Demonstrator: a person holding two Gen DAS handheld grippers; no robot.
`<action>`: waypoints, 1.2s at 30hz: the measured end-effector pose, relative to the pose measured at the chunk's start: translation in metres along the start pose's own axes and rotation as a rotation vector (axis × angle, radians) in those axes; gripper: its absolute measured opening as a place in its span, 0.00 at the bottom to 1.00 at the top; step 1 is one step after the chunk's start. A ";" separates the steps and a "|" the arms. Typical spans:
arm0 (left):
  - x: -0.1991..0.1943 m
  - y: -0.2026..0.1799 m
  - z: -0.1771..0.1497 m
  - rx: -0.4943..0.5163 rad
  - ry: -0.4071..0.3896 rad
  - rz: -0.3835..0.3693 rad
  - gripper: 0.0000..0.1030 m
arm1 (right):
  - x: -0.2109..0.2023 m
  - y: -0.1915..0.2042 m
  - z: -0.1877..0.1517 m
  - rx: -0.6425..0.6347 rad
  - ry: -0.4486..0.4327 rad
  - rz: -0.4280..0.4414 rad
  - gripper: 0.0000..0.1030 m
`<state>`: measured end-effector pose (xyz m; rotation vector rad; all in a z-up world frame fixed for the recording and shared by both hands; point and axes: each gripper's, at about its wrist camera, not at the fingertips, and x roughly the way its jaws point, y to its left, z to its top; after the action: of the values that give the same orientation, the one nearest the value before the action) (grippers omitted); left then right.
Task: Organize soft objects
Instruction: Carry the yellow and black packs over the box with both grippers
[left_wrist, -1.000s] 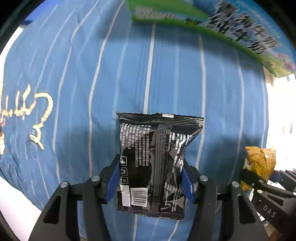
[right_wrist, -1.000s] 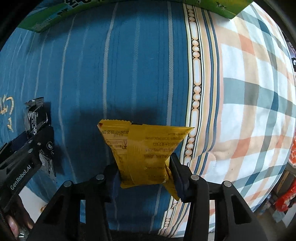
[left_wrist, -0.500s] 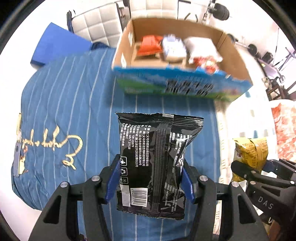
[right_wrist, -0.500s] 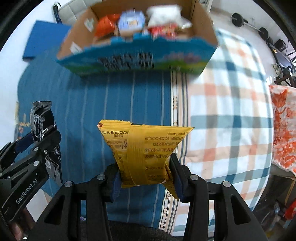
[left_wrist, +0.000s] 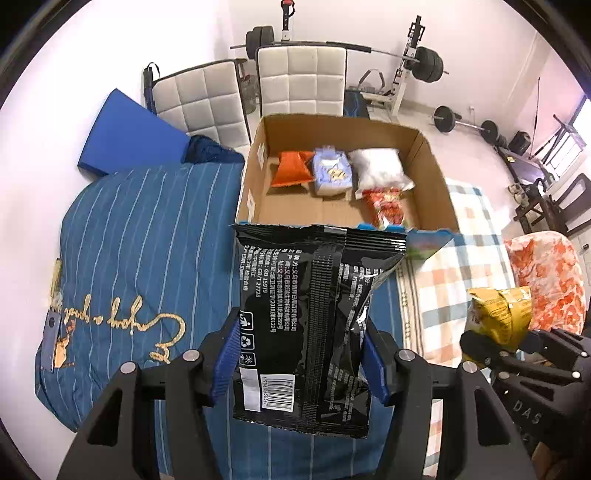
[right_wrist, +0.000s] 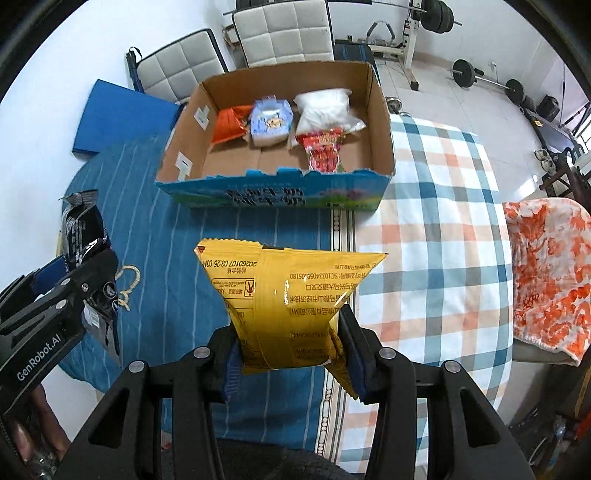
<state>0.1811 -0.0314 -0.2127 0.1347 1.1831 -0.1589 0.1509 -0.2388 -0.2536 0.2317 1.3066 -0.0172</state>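
My left gripper (left_wrist: 299, 354) is shut on a black snack packet (left_wrist: 310, 321), held upright above the blue striped bedcover (left_wrist: 140, 251). My right gripper (right_wrist: 291, 354) is shut on a yellow snack packet (right_wrist: 291, 306), which also shows in the left wrist view (left_wrist: 498, 317). The black packet also shows at the left of the right wrist view (right_wrist: 83, 229). Ahead lies an open cardboard box (right_wrist: 380, 122) holding an orange packet (right_wrist: 229, 125), a pale blue packet (right_wrist: 271, 122), a white bag (right_wrist: 325, 107) and a red packet (right_wrist: 325, 151). Both grippers are well above and short of the box.
A checked blanket (right_wrist: 436, 229) covers the bed's right part. An orange-and-white cloth (right_wrist: 546, 273) lies at the far right. Two white padded chairs (left_wrist: 303, 81), a blue mat (left_wrist: 129, 136) and weight equipment (left_wrist: 417, 59) stand beyond the box.
Both grippers have risen and pulled back from close above the bedcover. The box's inside and the room have come into view. Both packets stay gripped.
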 end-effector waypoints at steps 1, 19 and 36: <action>-0.002 -0.001 0.002 0.001 -0.007 -0.003 0.54 | -0.003 0.000 0.001 0.000 -0.005 0.000 0.47; 0.018 0.000 0.069 -0.032 0.013 -0.086 0.54 | 0.004 -0.012 0.074 0.048 -0.032 0.128 0.47; 0.199 0.023 0.191 -0.109 0.358 -0.155 0.54 | 0.165 0.005 0.225 0.060 0.165 0.164 0.47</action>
<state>0.4323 -0.0551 -0.3257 -0.0273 1.5570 -0.2120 0.4095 -0.2551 -0.3565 0.3976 1.4486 0.1040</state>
